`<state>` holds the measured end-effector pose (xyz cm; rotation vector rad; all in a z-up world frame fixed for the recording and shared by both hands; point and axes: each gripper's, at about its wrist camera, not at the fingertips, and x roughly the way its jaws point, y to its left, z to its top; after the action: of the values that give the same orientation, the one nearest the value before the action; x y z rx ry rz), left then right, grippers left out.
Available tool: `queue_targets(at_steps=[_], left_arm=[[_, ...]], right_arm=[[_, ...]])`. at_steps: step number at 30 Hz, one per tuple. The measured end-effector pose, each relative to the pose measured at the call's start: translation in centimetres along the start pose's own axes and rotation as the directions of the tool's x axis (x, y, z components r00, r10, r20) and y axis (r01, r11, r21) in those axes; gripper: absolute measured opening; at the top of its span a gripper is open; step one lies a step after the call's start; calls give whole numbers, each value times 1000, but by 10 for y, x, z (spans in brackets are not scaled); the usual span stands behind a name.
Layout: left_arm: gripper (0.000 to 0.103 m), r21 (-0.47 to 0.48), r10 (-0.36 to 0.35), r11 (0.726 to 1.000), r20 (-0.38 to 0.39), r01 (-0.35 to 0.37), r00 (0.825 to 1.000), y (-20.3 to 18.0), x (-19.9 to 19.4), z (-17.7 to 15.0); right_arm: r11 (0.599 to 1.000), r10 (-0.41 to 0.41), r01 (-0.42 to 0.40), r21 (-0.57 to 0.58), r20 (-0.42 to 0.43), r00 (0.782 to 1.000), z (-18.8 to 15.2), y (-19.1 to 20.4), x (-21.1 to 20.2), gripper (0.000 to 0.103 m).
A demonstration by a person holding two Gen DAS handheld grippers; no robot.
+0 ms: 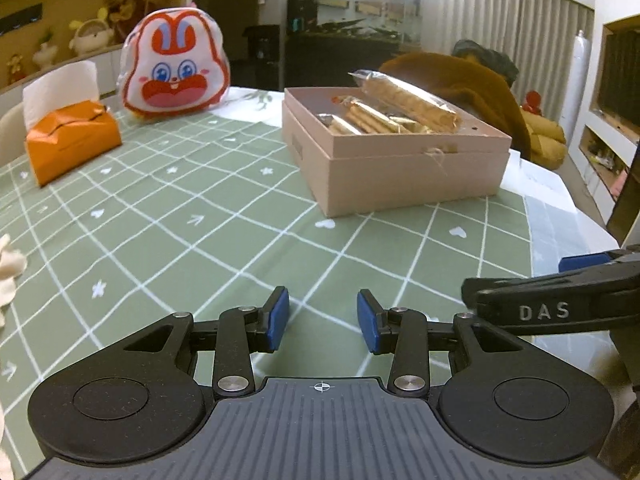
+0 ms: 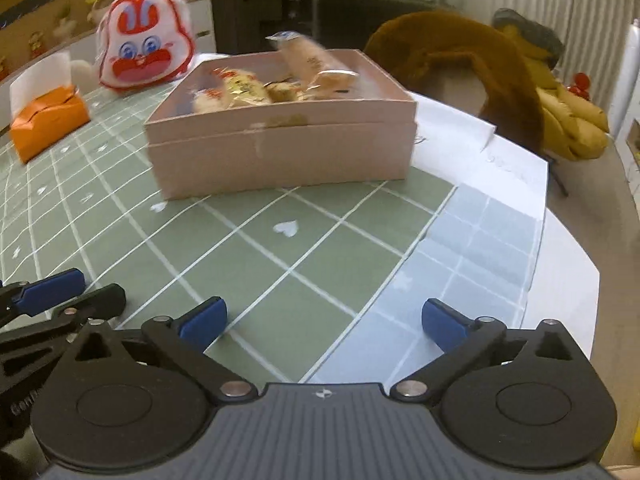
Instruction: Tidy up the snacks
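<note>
Now both grippers are held low over the surface [image 2: 304,264], jaws spread and empty; the snack box [image 2: 280,148] sits ahead, nearer the right gripper [image 2: 324,320] than the left gripper [image 1: 322,320].

Pink box [image 2: 280,152]; green white-grid tablecloth [image 1: 180,232]; orange tissue box [image 1: 72,140]; blue-padded tongs [image 1: 322,316].
</note>
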<state>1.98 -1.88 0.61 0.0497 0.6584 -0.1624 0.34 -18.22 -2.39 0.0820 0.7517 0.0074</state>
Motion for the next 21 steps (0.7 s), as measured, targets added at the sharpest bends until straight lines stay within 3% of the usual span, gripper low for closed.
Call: queue_targets(at_steps=[5, 10, 21], left_arm=[[43, -16, 2, 1000, 12, -2, 1000, 1, 9, 4], [43, 42, 25, 999, 9, -25, 1000, -7, 10, 4], [43, 34, 18, 999, 12, -19, 1000, -6, 11, 3]], right_arm=[[1000, -1, 1, 1, 43, 999, -2, -4, 7, 103], [1000, -9, 8, 3, 116, 993, -10, -2, 7, 103], [1000, -8, 7, 6, 117, 993, -10, -2, 7, 103]])
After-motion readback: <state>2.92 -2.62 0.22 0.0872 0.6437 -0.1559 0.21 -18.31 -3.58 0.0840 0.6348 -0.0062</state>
